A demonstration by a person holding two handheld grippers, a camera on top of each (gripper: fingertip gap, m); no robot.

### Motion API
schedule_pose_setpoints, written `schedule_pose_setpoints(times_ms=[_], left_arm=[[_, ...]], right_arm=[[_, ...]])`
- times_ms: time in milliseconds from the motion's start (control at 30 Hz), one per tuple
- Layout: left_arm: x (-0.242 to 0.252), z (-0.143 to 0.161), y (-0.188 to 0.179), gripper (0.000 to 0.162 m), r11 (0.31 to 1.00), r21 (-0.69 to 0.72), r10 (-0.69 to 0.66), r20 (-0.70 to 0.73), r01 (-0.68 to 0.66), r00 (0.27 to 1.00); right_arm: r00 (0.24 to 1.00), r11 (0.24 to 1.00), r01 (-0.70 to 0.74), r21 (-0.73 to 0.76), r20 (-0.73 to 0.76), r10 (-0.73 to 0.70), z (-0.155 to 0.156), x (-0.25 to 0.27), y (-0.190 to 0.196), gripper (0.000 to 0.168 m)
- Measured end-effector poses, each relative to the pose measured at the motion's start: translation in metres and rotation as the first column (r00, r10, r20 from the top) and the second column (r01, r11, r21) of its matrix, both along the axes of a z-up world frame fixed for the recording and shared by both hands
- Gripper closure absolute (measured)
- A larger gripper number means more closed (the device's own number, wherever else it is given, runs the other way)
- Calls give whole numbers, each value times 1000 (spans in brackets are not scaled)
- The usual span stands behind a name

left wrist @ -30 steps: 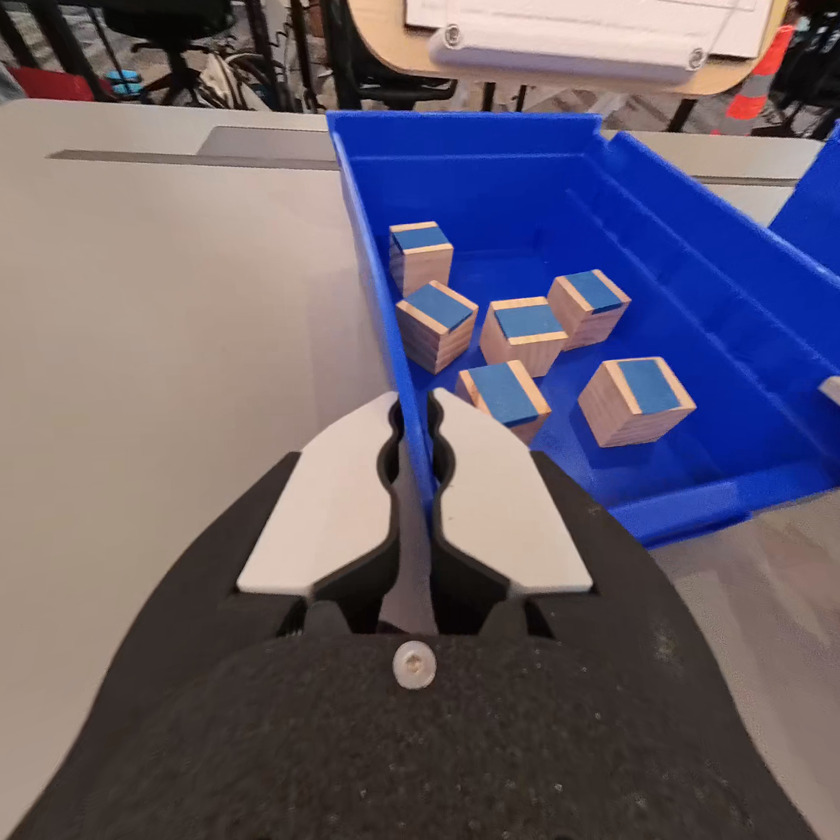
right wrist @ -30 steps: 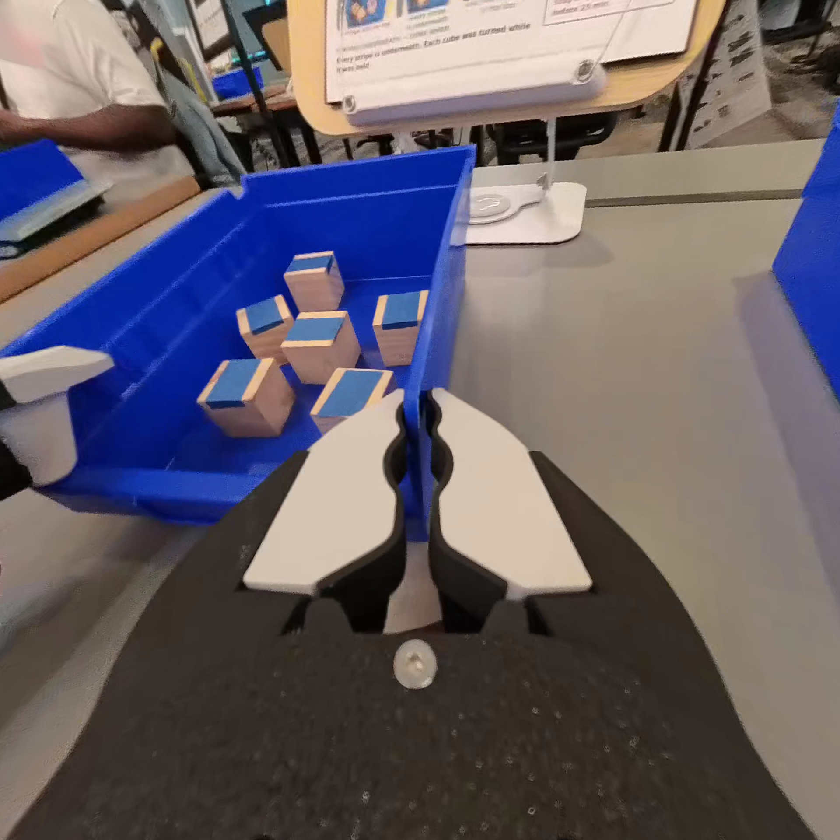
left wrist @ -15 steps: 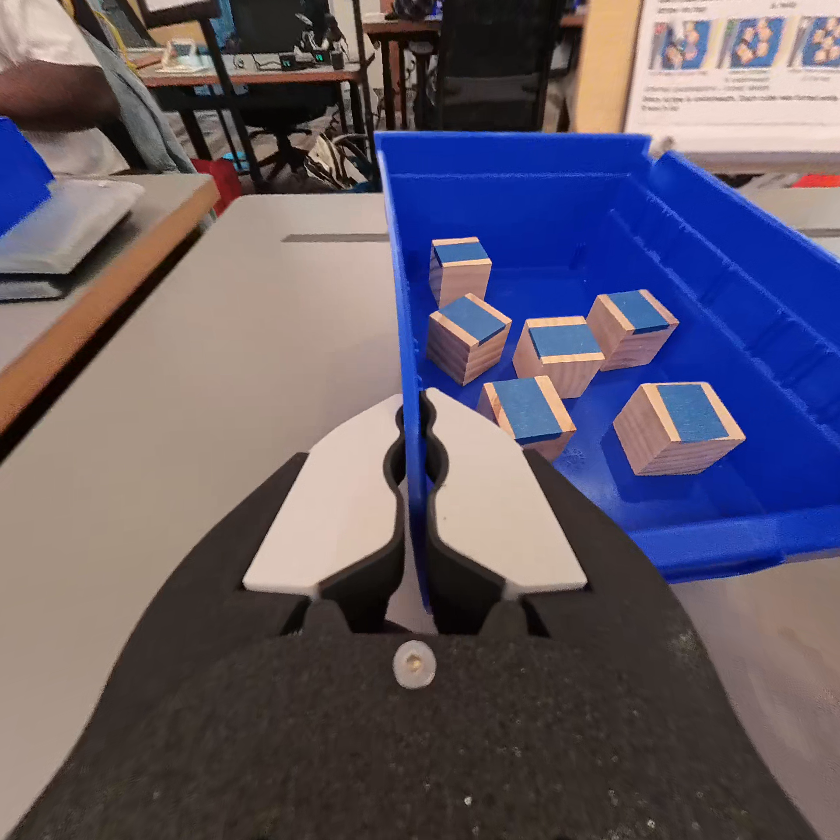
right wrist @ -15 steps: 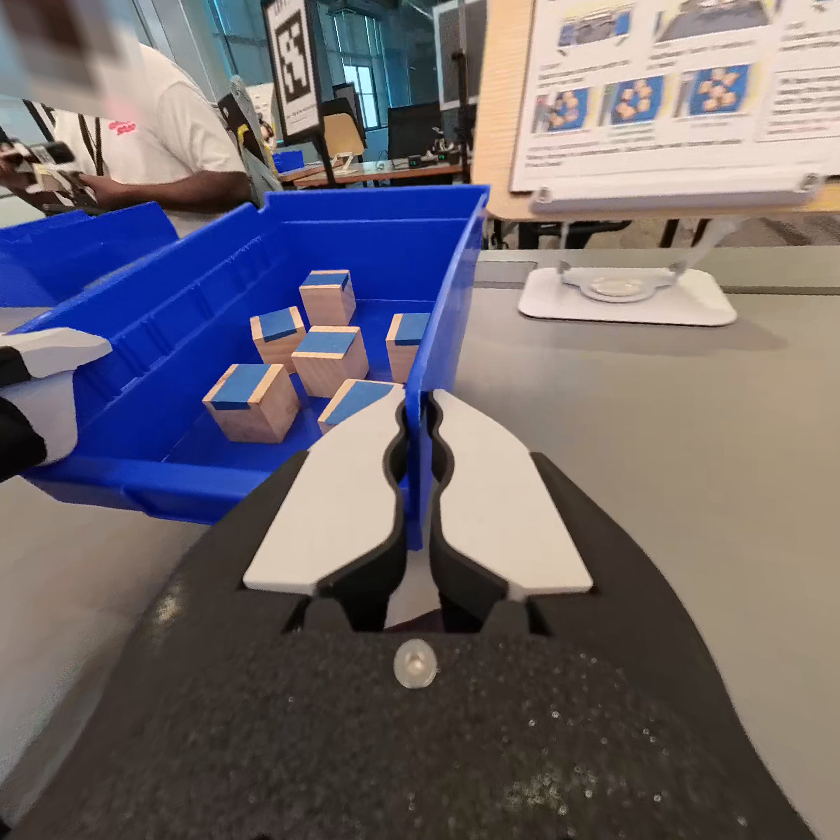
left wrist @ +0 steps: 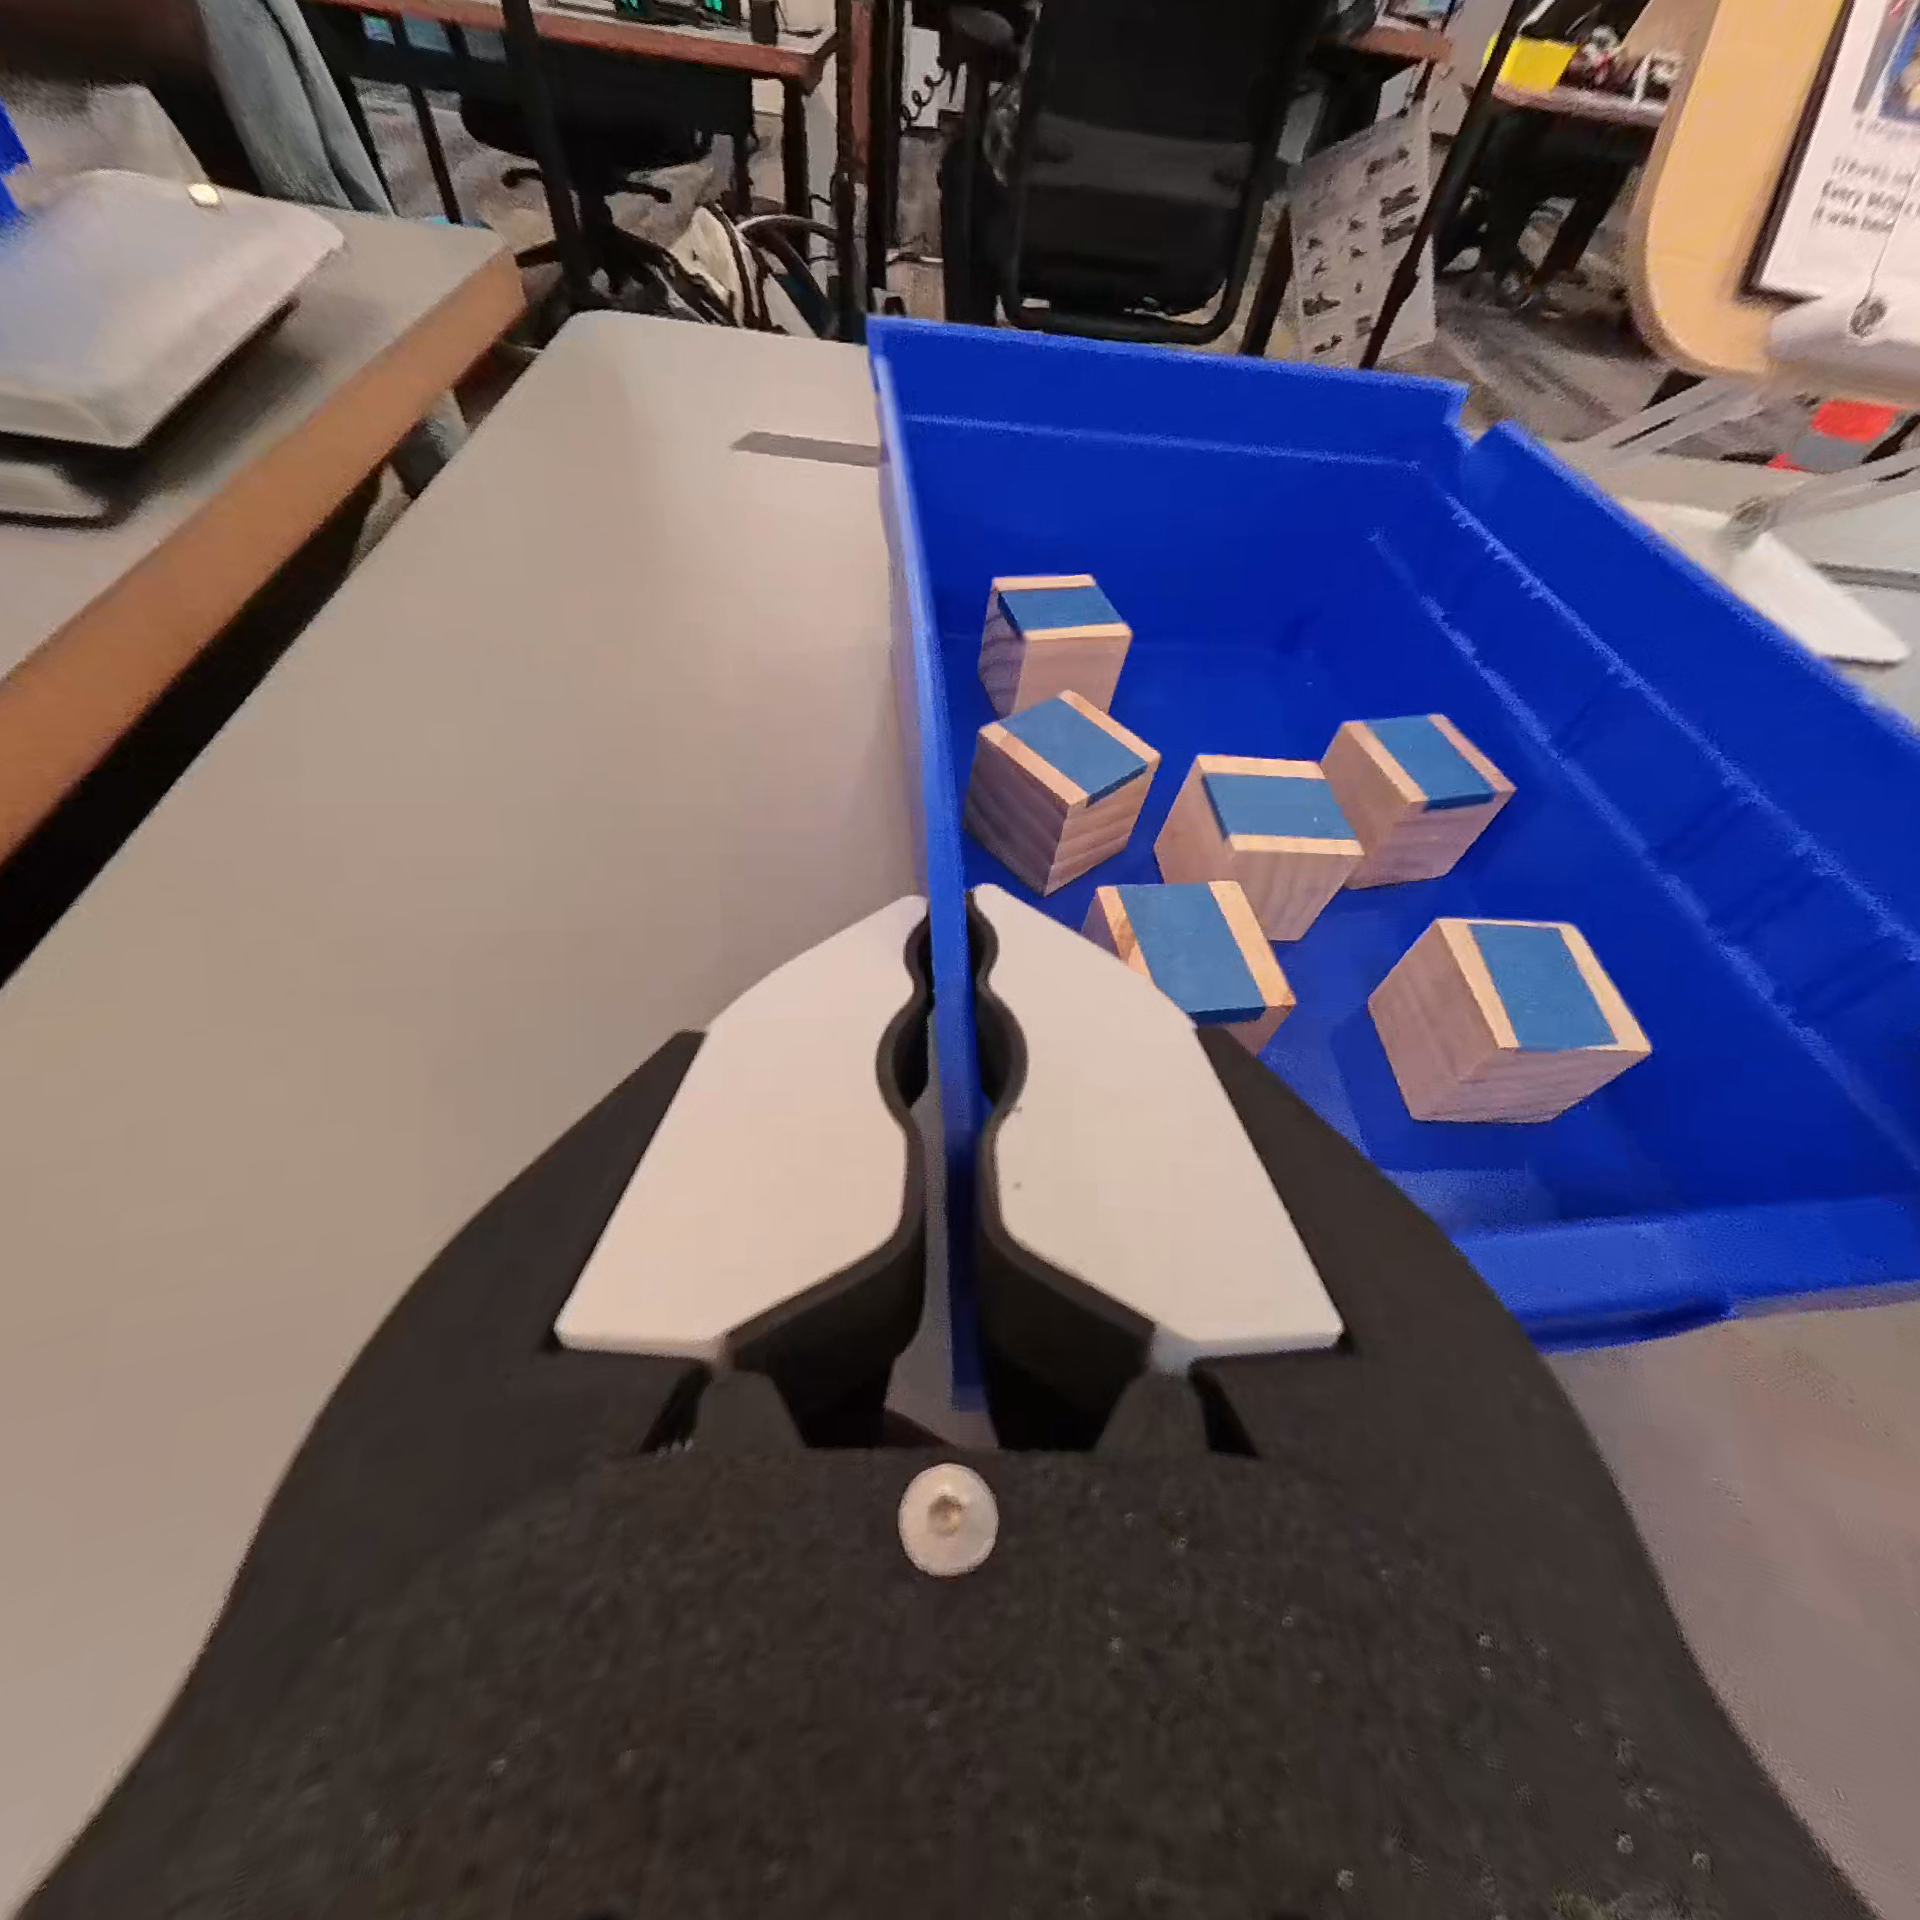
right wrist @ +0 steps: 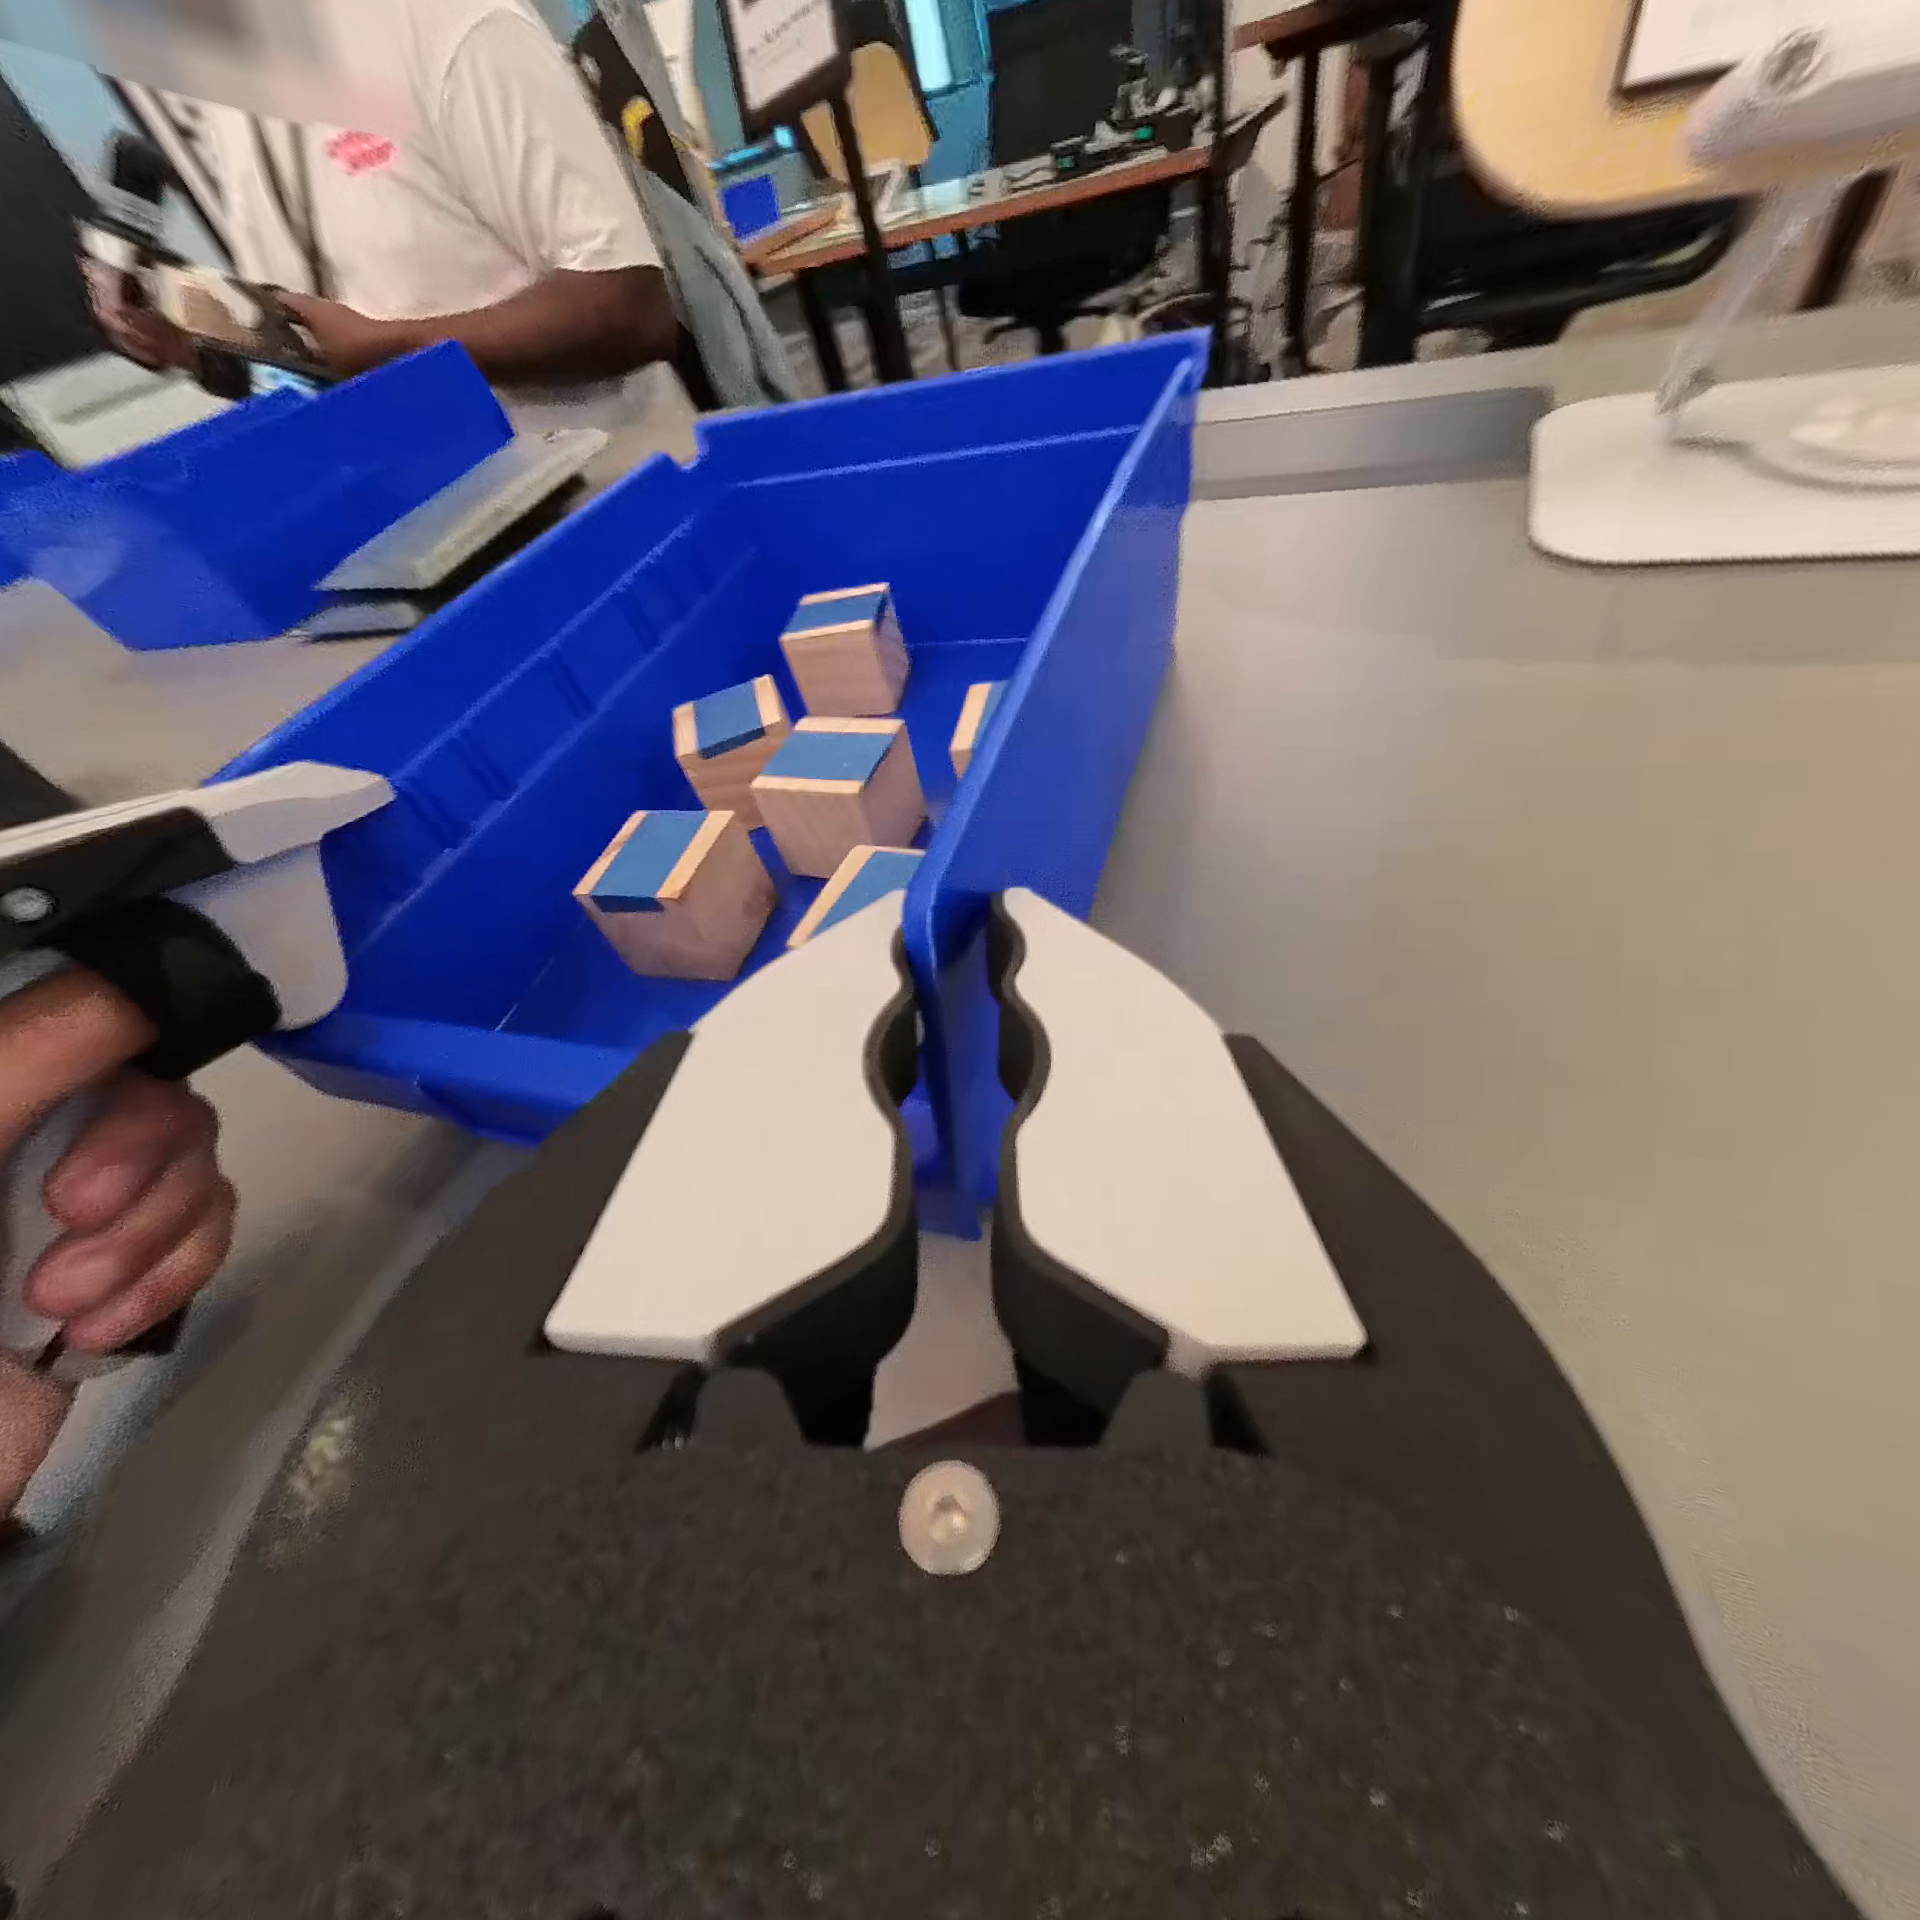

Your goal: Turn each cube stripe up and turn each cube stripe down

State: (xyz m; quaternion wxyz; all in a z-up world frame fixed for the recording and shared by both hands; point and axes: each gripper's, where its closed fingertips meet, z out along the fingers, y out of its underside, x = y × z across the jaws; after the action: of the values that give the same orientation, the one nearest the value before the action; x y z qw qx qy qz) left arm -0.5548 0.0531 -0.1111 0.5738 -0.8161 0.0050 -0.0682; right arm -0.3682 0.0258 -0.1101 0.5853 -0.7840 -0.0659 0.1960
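Several wooden cubes, such as the nearest one (left wrist: 1195, 961) and another (left wrist: 1507, 1018), lie in a blue bin (left wrist: 1558, 1257), all with the blue stripe up. My left gripper (left wrist: 948, 914) is shut on the bin's left wall. My right gripper (right wrist: 951, 914) is shut on the bin's right wall (right wrist: 1081, 727), near its front corner. The cubes (right wrist: 675, 894) also show in the right wrist view, one half hidden behind the wall. The left gripper (right wrist: 260, 862) shows there at the bin's far side, held by a hand (right wrist: 104, 1195).
A white stand base (right wrist: 1714, 478) sits on the grey table right of the bin, with its board (left wrist: 1766, 208) above. A second blue bin (right wrist: 260, 520) lies at the left. A person in a white shirt (right wrist: 468, 177) sits behind. A neighbouring table (left wrist: 260, 416) stands to the left.
Both grippers stay clamped on the bin walls. Both views have swung, so the board has slid to the right and the bin looks tilted. The cubes keep their places.
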Motion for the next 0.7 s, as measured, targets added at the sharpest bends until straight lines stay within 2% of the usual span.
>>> schedule_pose_setpoints(times_ms=[200,267,300,367,433,467,500,567,633,700], left_arm=[[-1,0,4,160,1000,-9,-13,-7,13,1000],[-2,0,3,159,999,-34,-16,-71,13,997],[-7,2,2,151,999,-38,15,-111,-20,994],[-21,18,-9,127,993,-23,107,-169,-112,980],[-22,49,-29,123,985,43,171,-173,-166,970],[-12,66,-39,123,985,82,162,-155,-150,975],[9,80,-49,124,989,104,113,-116,-101,987],[76,99,-65,123,990,115,-86,12,84,996],[161,100,-78,123,947,91,-317,116,307,941],[239,79,-83,112,866,-10,-490,187,501,851]], right_arm=[[994,994,-108,-7,-17,108,-2,-2,-4,154],[976,976,-217,-36,-19,216,-2,-3,-10,150],[958,956,-288,-62,-2,288,-3,-2,-17,142],[906,902,-407,-142,58,418,-8,11,-35,126],[824,831,-499,-246,161,543,-18,40,-57,120],[799,821,-505,-268,215,562,-21,62,-63,113],[788,826,-495,-271,262,558,-22,87,-67,101],[784,861,-461,-214,356,508,-19,139,-70,110],[818,903,-415,-109,391,423,-11,188,-69,110],[888,943,-330,-49,321,328,-8,234,-65,106]])
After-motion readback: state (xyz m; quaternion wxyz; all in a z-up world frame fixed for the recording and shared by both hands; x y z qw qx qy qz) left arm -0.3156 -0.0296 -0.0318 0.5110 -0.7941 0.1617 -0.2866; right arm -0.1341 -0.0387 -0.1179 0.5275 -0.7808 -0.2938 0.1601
